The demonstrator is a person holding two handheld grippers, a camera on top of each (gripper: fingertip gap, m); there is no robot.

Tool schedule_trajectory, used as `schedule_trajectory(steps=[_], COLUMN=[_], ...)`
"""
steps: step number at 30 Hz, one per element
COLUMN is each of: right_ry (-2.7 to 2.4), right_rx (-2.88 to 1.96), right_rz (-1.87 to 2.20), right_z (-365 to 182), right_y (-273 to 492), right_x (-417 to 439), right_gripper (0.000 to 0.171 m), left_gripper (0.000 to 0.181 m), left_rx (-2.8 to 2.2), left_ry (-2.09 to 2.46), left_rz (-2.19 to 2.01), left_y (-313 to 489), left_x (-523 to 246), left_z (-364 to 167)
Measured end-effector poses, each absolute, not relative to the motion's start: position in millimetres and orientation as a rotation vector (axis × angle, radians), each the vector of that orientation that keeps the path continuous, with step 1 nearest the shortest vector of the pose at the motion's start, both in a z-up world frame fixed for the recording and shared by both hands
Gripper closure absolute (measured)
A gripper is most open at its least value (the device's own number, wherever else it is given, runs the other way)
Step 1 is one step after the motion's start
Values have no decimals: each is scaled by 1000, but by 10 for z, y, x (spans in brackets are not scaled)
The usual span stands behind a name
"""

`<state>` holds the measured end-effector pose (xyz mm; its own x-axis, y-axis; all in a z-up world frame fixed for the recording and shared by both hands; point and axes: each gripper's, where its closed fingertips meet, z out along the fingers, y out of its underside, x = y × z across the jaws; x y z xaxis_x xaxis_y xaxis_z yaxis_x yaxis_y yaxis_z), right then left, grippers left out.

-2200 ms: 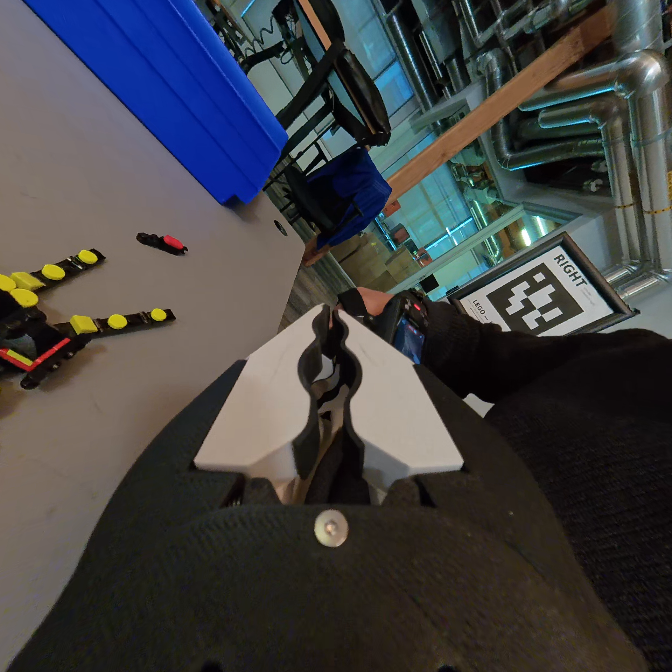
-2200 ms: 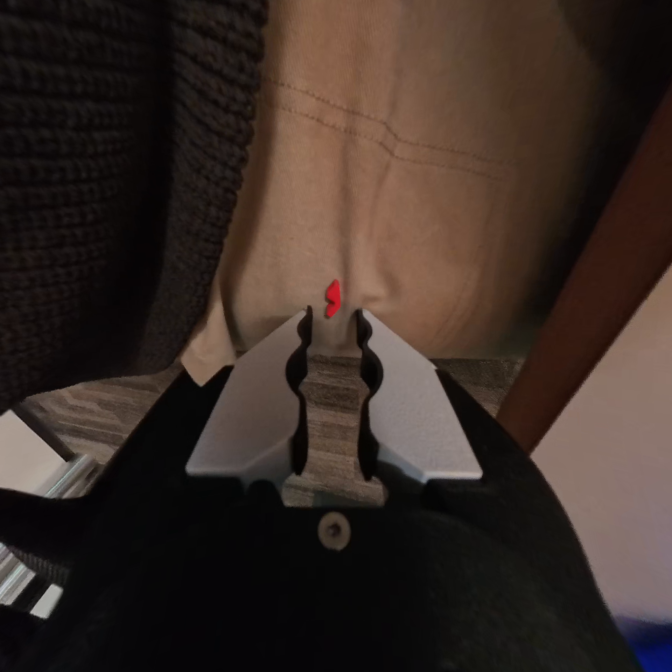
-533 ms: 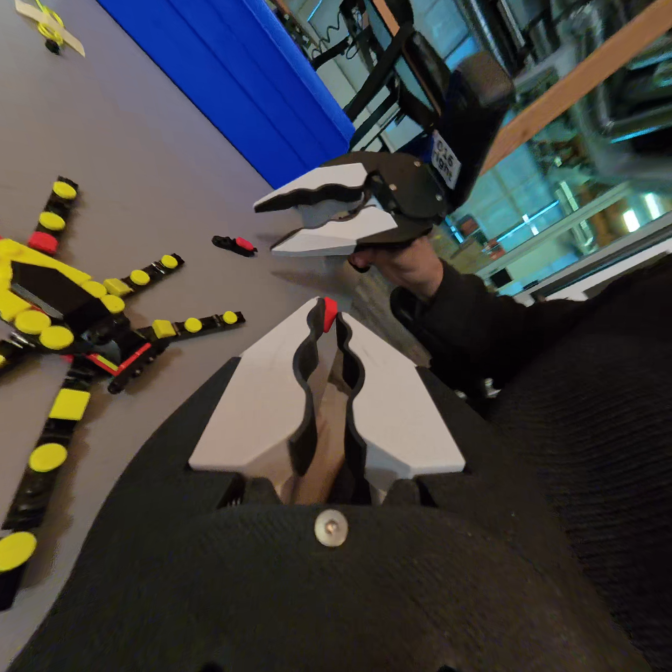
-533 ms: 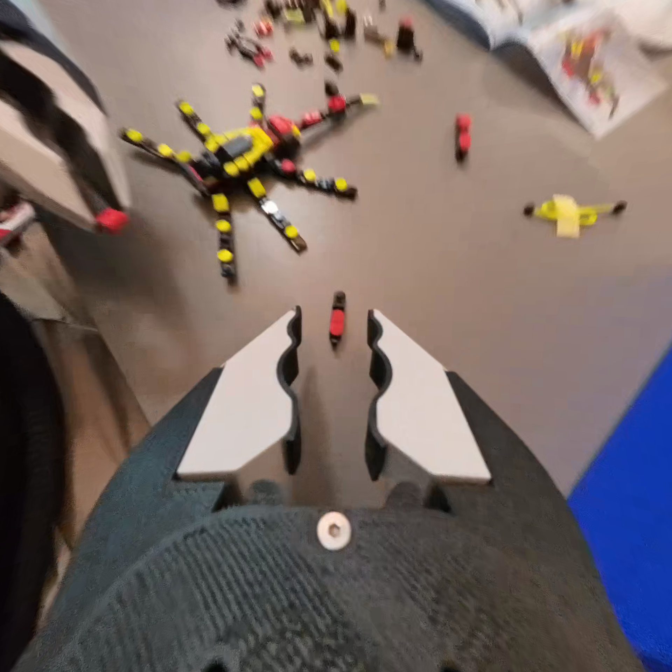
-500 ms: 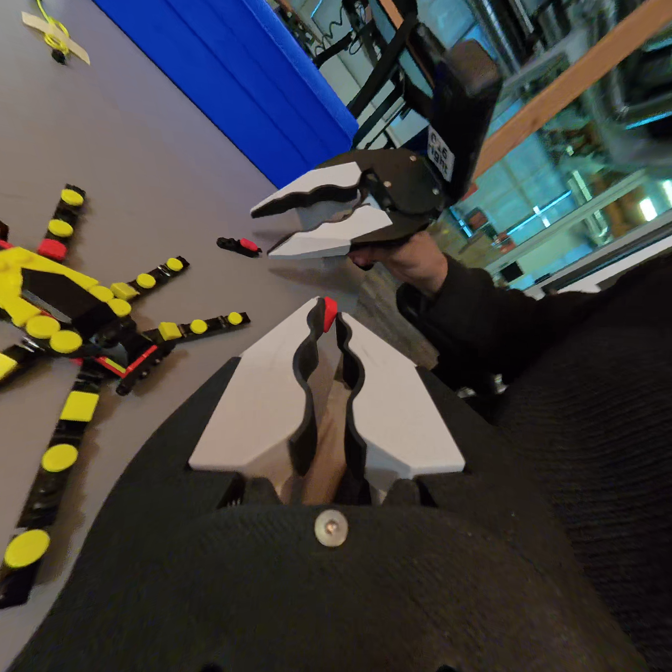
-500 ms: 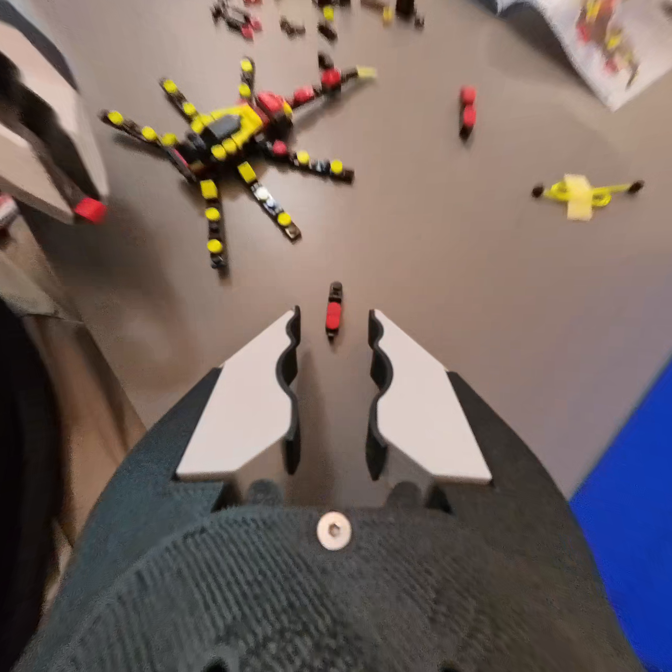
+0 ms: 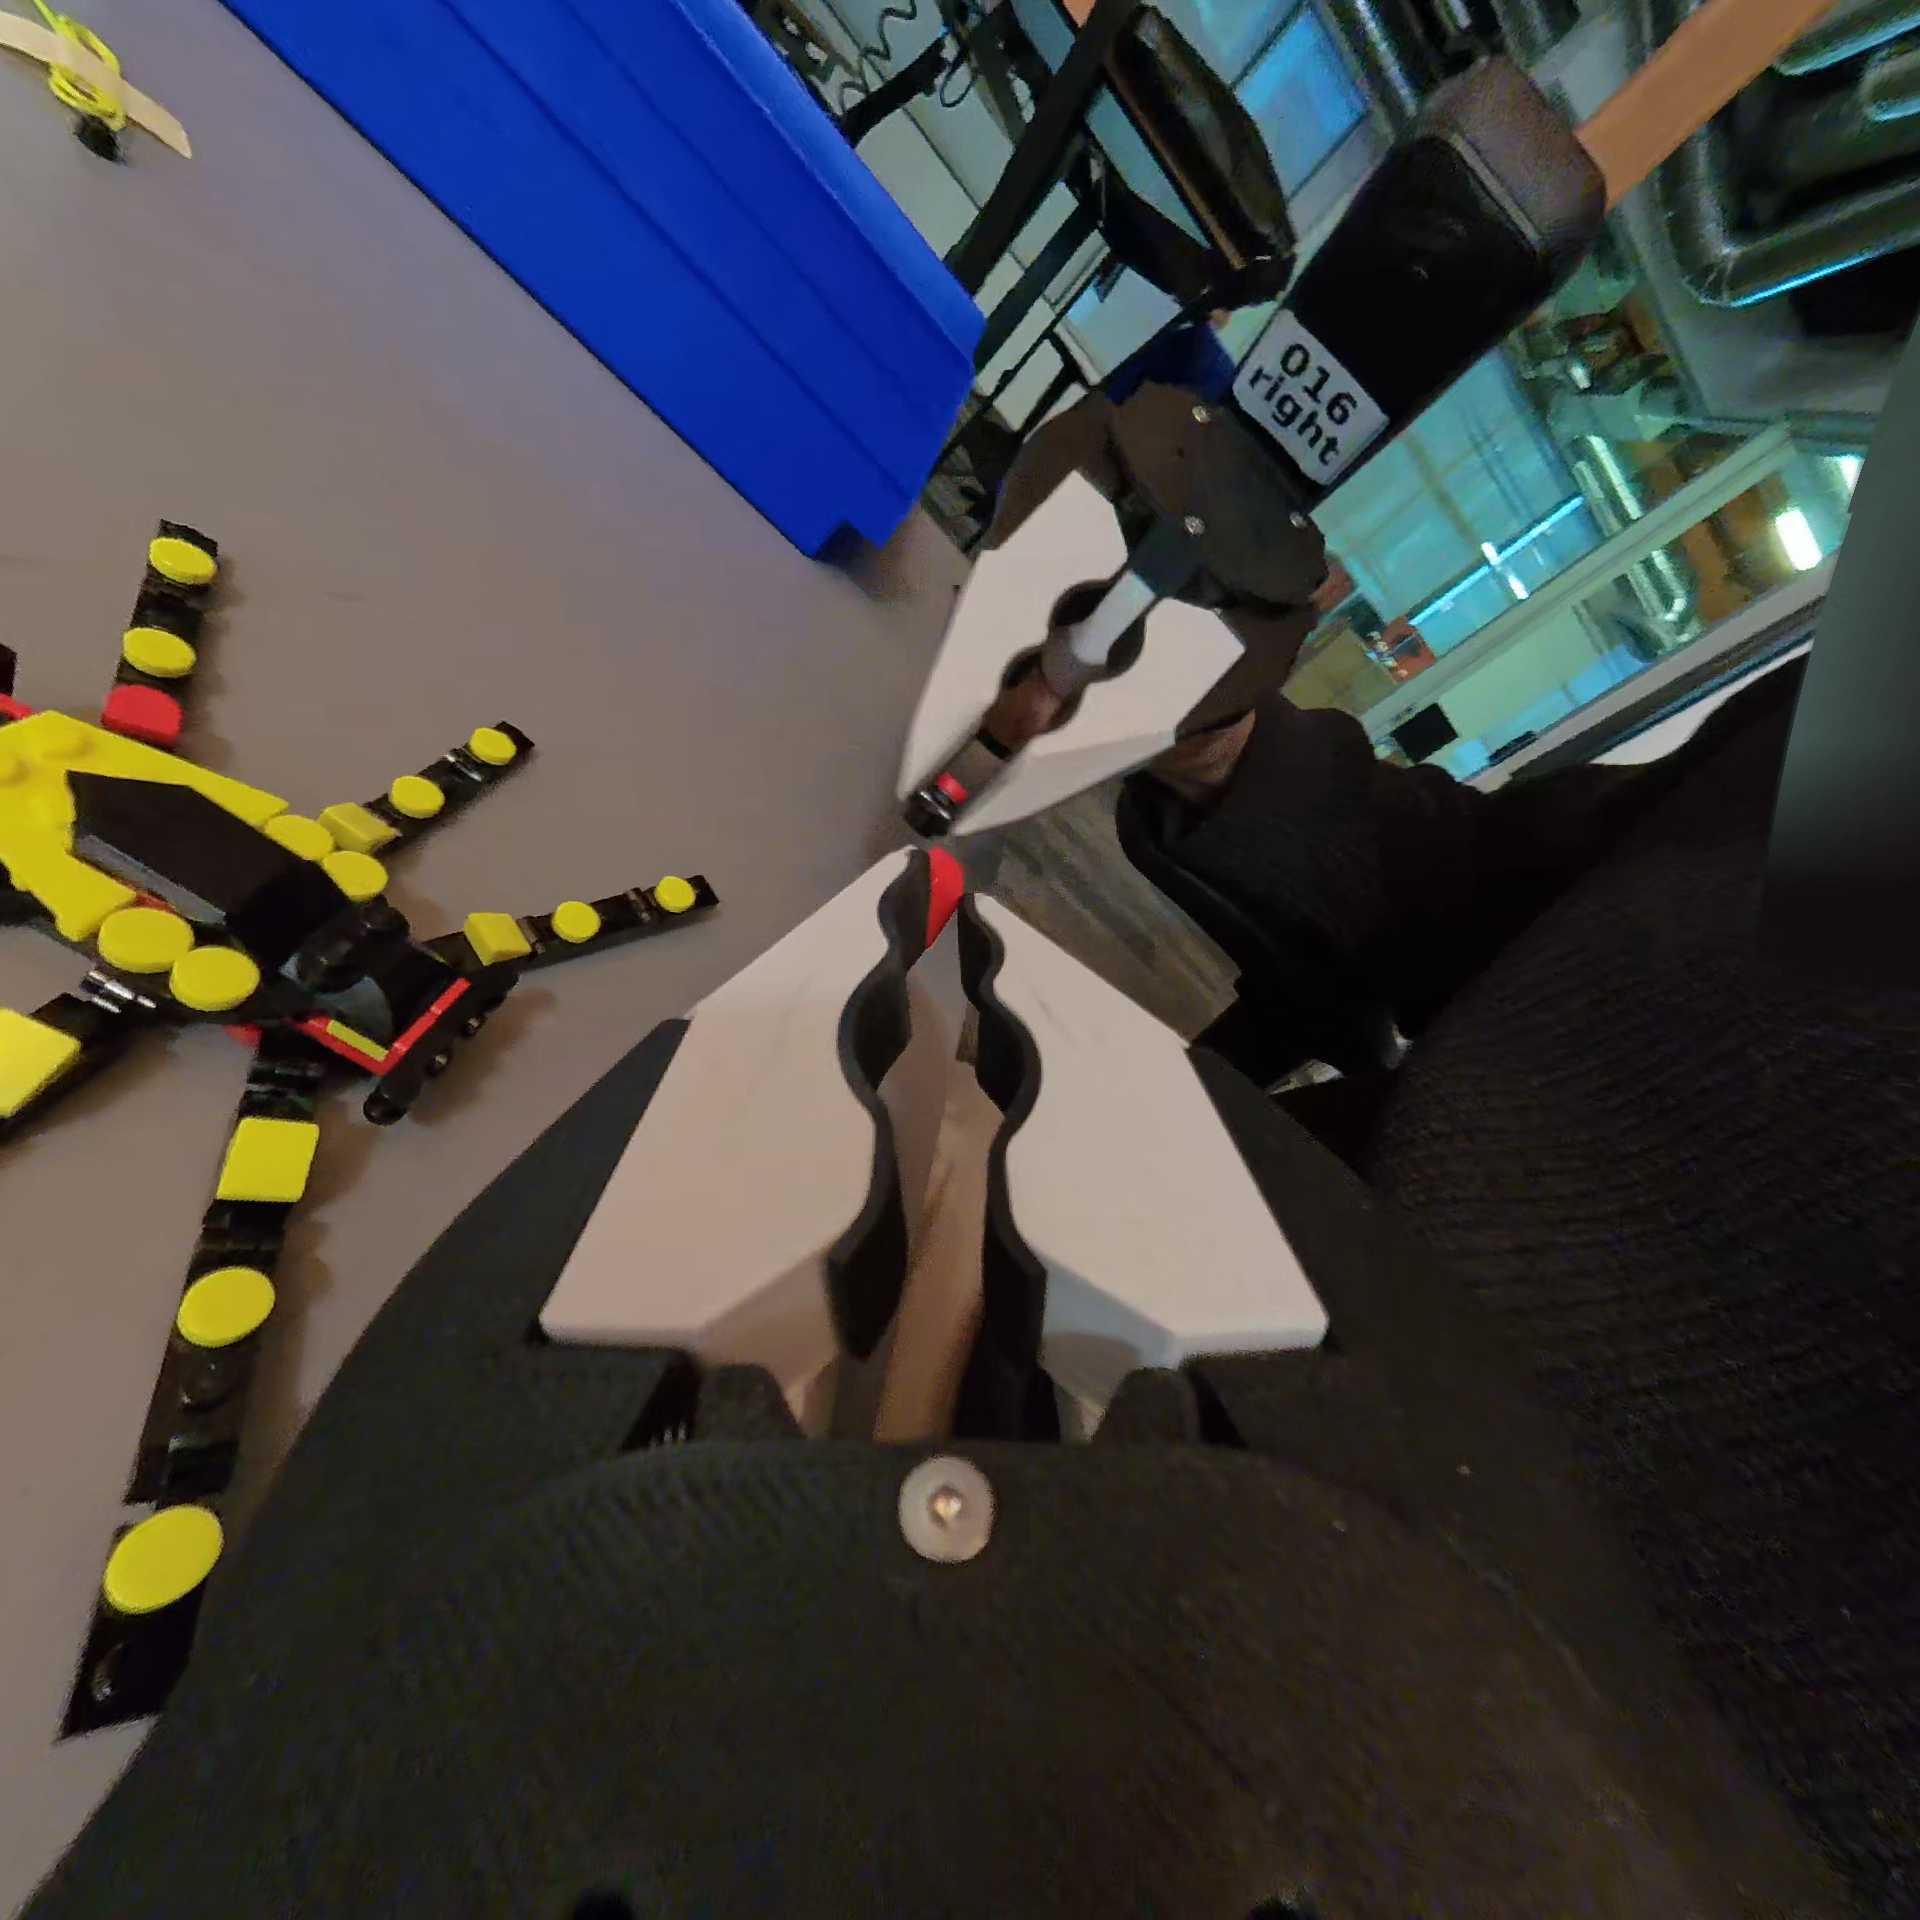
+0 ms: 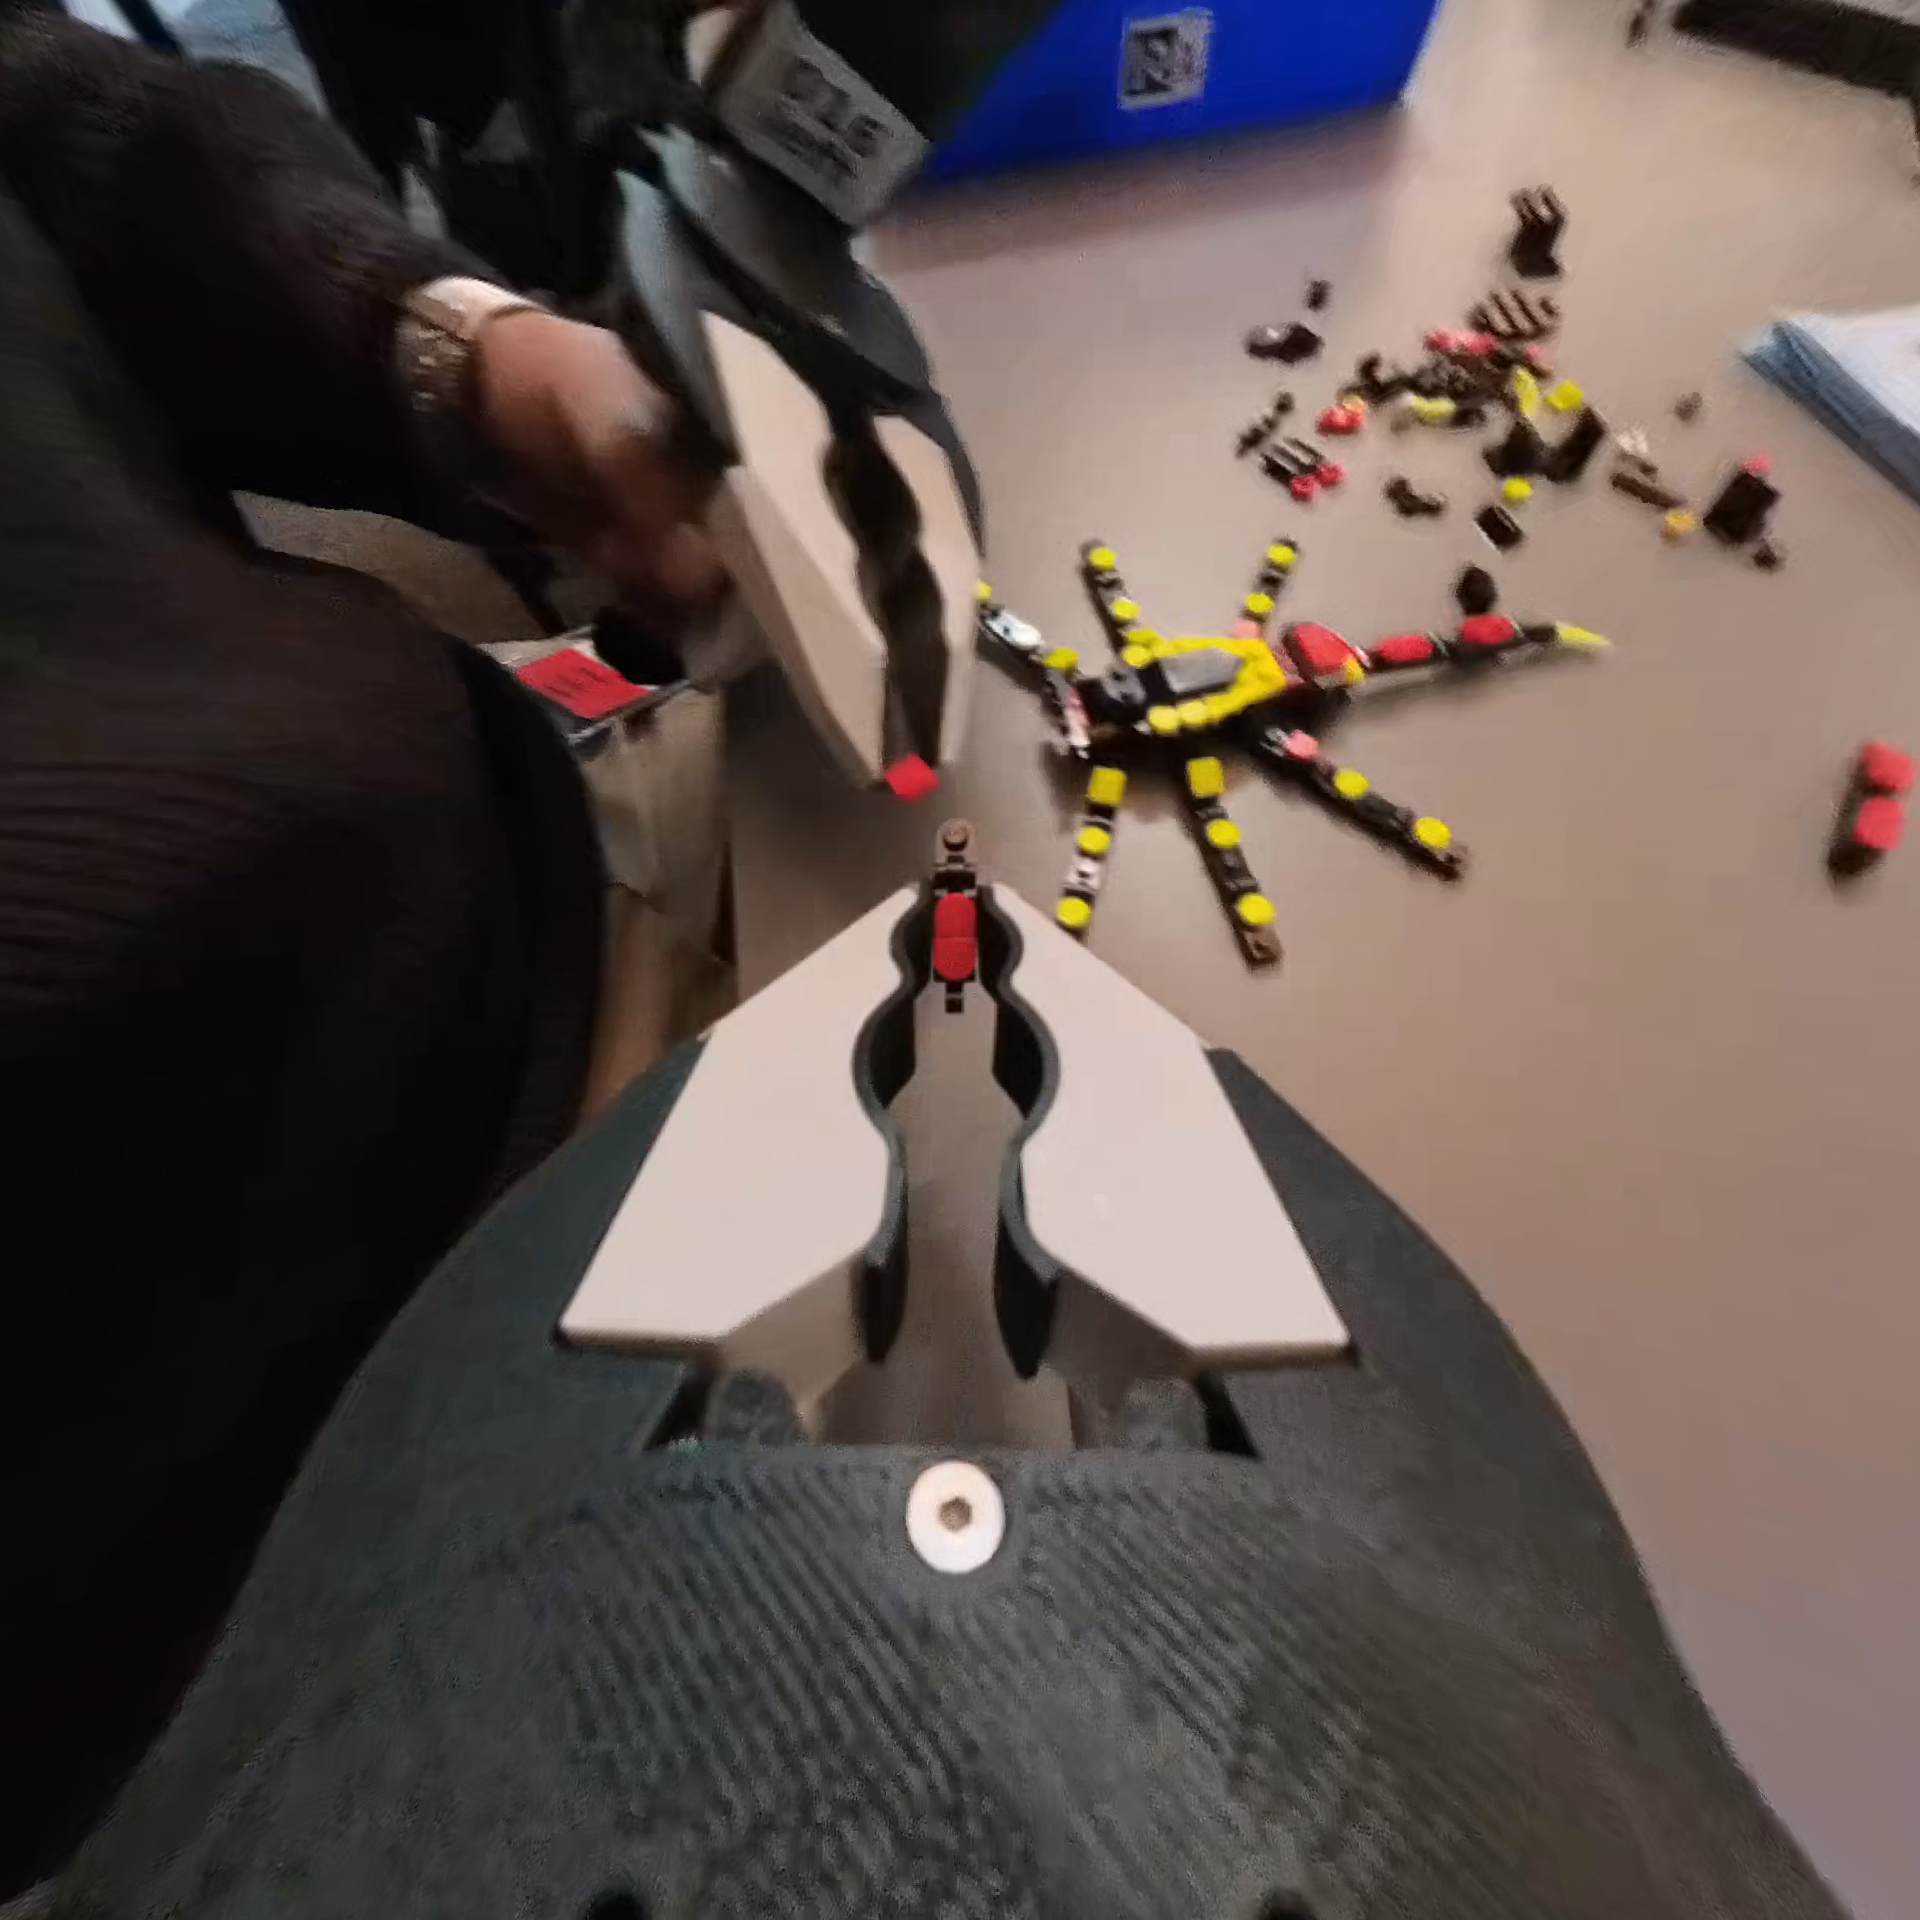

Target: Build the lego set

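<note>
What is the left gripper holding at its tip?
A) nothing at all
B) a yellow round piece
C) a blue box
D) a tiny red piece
D: the left gripper has a tiny red piece pinched between the tips of its jaws; the right wrist view shows it too.

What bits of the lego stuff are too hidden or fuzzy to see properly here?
- Small red piece, left wrist view: the left tongs cover most of it, so its shape is unclear.
- Black-and-red piece, right wrist view: the right tongs hide its sides.
- Loose pieces, right wrist view: blurred and too small to identify.
- Spider model, left wrist view: cut off by the left edge.
</note>
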<state>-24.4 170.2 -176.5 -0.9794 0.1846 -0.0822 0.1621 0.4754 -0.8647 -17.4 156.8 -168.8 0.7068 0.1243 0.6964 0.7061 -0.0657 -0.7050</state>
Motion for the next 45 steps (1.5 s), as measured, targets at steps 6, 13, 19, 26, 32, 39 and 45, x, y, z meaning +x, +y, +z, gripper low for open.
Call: schedule_trajectory(steps=[6,13,19,26,32,39,45], right_ry=[-2785,-2735,-2694,-2699,-2746,-2771,-2806], right_rx=[-213,-72,47,47,-34,-75,-175], right_rz=[1533,1500,1509,1509,1491,1489,1485], right_z=[-1840,-1806,-1756,-1760,-1829,-1853,-1879], right_y=[1617,1623,1601,1593,1587,1591,1586], right_x=[-46,10,97,100,57,47,14], right_gripper=[165,165,165,165,165,165,165], left_gripper=[179,179,179,177,176,176,176], left_rx=[-1575,-1664,-1685,-1696,-1710,-1719,-1713], left_ry=[-649,-566,-543,-556,-600,-622,-661], left_rz=[-659,-666,-721,-723,-707,-705,-701], left_y=[1569,1601,1591,1579,1582,1585,1591], left_x=[-77,62,147,147,101,86,51], left_z=[-1654,-1685,-1674,-1676,-1738,-1769,-1790])
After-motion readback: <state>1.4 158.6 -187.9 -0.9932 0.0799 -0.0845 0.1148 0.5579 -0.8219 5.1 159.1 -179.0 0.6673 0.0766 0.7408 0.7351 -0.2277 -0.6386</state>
